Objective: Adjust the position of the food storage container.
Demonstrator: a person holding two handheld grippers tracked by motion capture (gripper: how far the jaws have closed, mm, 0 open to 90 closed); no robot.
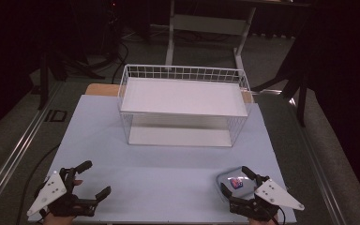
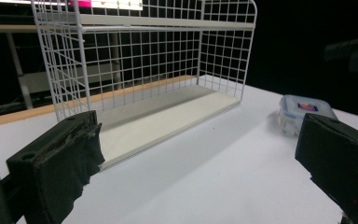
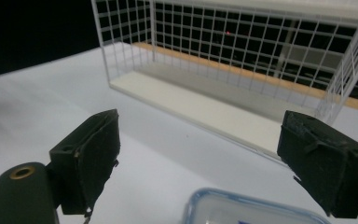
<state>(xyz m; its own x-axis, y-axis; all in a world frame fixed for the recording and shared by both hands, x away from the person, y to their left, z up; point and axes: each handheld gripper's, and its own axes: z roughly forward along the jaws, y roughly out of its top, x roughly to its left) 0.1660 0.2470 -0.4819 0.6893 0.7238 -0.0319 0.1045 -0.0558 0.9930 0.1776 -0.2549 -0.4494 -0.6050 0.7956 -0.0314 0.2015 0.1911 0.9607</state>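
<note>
I see the desk (image 1: 168,178), pale blue-white, taking up most of the high view. On its far half stands the rack (image 1: 183,104), a white wire frame with an upper shelf and a lower shelf, both bare. In my left gripper view the rack (image 2: 140,60) rises ahead and to the left; in my right gripper view it (image 3: 242,60) runs across the upper part.

My left gripper (image 1: 88,180) sits at the near left corner of the desk, fingers spread wide with nothing between them, well apart from the rack. My right gripper (image 1: 236,179) sits at the near right corner, fingers also spread wide, one on each side of the box (image 1: 235,181) without pressing on it.

The box is small, clear plastic with a blue-edged lid, and it rests on the desk near the right front edge. From the left gripper it (image 2: 305,112) shows far to the right; from the right gripper its lid (image 3: 247,210) lies just below the fingers.
</note>
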